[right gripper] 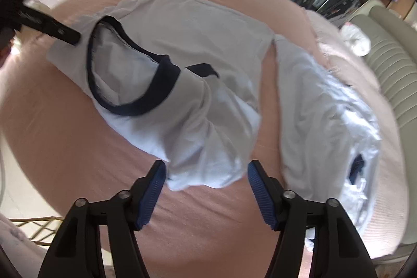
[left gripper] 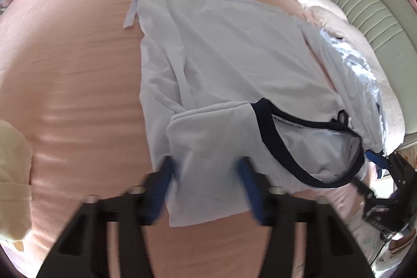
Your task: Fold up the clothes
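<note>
White T-shirt [left gripper: 229,64] shoulders lie directly between both released claws, left claw [left gripper: 206,171] and right claw [right gripper: 206,173], flanking the navy collar [left gripper: 286,145].

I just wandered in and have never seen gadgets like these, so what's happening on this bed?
A person is folding laundry with two handheld claws. A white T-shirt with a dark navy neckband lies on the pink bedsheet, one side already folded in. The left claw straddles one shoulder edge of the shirt, and the right claw straddles the other; neither has clamped down yet. A second crumpled white garment lies alongside.
</note>
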`<state>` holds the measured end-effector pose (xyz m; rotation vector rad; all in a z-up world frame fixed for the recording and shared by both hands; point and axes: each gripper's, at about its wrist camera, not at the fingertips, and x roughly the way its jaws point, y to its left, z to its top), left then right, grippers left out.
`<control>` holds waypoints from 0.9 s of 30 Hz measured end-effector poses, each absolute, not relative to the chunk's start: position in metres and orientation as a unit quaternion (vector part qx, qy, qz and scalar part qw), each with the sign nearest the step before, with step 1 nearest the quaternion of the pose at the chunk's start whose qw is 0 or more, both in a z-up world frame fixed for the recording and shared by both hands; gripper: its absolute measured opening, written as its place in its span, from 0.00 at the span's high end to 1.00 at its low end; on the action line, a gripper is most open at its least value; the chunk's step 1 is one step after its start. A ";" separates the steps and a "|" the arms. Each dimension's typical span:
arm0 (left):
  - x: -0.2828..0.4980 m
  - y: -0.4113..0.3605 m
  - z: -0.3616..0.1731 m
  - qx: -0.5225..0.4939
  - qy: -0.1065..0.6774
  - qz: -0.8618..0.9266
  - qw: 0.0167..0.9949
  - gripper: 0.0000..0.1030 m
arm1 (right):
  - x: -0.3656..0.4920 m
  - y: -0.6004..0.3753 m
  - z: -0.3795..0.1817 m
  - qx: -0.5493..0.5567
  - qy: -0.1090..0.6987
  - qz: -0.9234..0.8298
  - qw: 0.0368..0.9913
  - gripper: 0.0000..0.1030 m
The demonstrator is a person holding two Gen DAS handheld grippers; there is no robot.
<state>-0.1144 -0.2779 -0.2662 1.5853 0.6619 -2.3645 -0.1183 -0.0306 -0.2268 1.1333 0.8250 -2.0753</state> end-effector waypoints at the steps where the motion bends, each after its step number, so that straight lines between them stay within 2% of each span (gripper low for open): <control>1: -0.118 -0.277 -0.268 0.541 0.227 -0.803 0.109 0.66 | -0.122 -0.029 -0.225 0.434 0.300 -0.788 0.318 0.63; 2: -0.120 -0.277 -0.268 0.539 0.230 -0.803 0.108 0.68 | -0.126 -0.027 -0.222 0.440 0.285 -0.788 0.323 0.65; 4: -0.123 -0.278 -0.268 0.538 0.229 -0.805 0.104 0.71 | -0.135 -0.024 -0.219 0.445 0.262 -0.792 0.325 0.74; 5: -0.125 -0.278 -0.268 0.539 0.225 -0.805 0.104 0.72 | -0.139 -0.023 -0.219 0.444 0.263 -0.796 0.316 0.84; 8: -0.125 -0.279 -0.265 0.542 0.213 -0.806 0.104 0.75 | -0.155 -0.016 -0.216 0.453 0.241 -0.804 0.300 0.88; 12: -0.131 -0.281 -0.268 0.548 0.209 -0.803 0.105 0.75 | -0.182 -0.007 -0.213 0.470 0.182 -0.817 0.278 0.88; 19: -0.122 -0.284 -0.269 0.547 0.222 -0.797 0.129 0.74 | -0.191 -0.030 -0.220 0.459 0.234 -0.817 0.260 0.88; 27: -0.106 -0.301 -0.266 0.546 0.283 -0.779 0.126 0.74 | -0.220 -0.044 -0.213 0.443 0.259 -0.828 0.226 0.88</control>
